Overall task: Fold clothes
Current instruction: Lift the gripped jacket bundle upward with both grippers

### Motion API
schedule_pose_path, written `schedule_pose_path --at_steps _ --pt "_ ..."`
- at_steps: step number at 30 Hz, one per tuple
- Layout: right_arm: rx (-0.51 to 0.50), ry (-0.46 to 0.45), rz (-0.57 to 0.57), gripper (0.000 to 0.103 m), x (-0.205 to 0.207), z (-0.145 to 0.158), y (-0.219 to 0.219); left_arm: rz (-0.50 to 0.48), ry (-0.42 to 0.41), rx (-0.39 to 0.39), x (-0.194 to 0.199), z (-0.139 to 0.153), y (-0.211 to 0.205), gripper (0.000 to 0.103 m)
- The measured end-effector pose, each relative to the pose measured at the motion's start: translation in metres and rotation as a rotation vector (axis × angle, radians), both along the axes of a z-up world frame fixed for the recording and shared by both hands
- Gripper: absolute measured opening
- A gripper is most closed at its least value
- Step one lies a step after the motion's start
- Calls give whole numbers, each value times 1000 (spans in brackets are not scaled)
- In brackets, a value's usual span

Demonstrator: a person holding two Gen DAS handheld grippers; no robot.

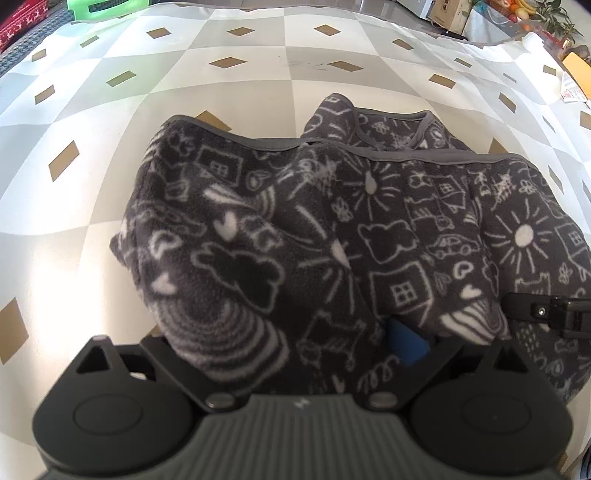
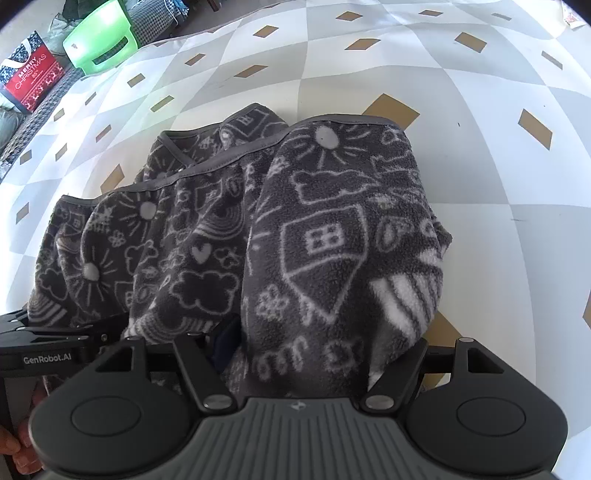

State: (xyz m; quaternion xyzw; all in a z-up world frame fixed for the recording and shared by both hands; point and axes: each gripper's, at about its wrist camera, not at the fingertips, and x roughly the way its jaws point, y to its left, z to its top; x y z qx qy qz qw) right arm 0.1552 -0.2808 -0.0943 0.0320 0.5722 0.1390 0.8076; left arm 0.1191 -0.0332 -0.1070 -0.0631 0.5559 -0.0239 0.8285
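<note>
A dark grey fleece garment point(image 1: 332, 229) printed with white doodles of houses, suns and clouds lies bunched on the checked tablecloth point(image 1: 229, 96). Its grey-trimmed edge point(image 1: 406, 155) runs across the far side. My left gripper point(image 1: 295, 332) points steeply down into the near edge with its jaws spread wide. The fleece lies heaped over and between its fingers, and one blue pad point(image 1: 406, 343) peeks out. My right gripper point(image 2: 295, 347) stands the same way at the garment's point(image 2: 295, 229) right end, jaws wide and fingertips buried in cloth. Neither pair of pads visibly pinches the fabric.
The tablecloth point(image 2: 443, 74) has white and grey squares with gold diamonds. Beyond the far left edge stand a green plastic stool point(image 2: 99, 40) and a red Christmas bag point(image 2: 31, 74). Boxes and fruit point(image 1: 524, 11) sit at the far right. A hand point(image 2: 22, 443) holds the left gripper's body point(image 2: 55, 347).
</note>
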Motion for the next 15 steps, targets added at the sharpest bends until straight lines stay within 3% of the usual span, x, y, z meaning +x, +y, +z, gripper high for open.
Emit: schedule_pose_path --at_steps 2,5,15 --pt "3 -13 22 49 -2 3 3 3 -2 -15 -1 4 -1 64" --pt "-28 -61 46 43 -8 12 9 22 -18 -11 -2 13 1 45" --pt "-61 -194 87 40 -27 47 20 9 -110 101 -14 36 -14 41"
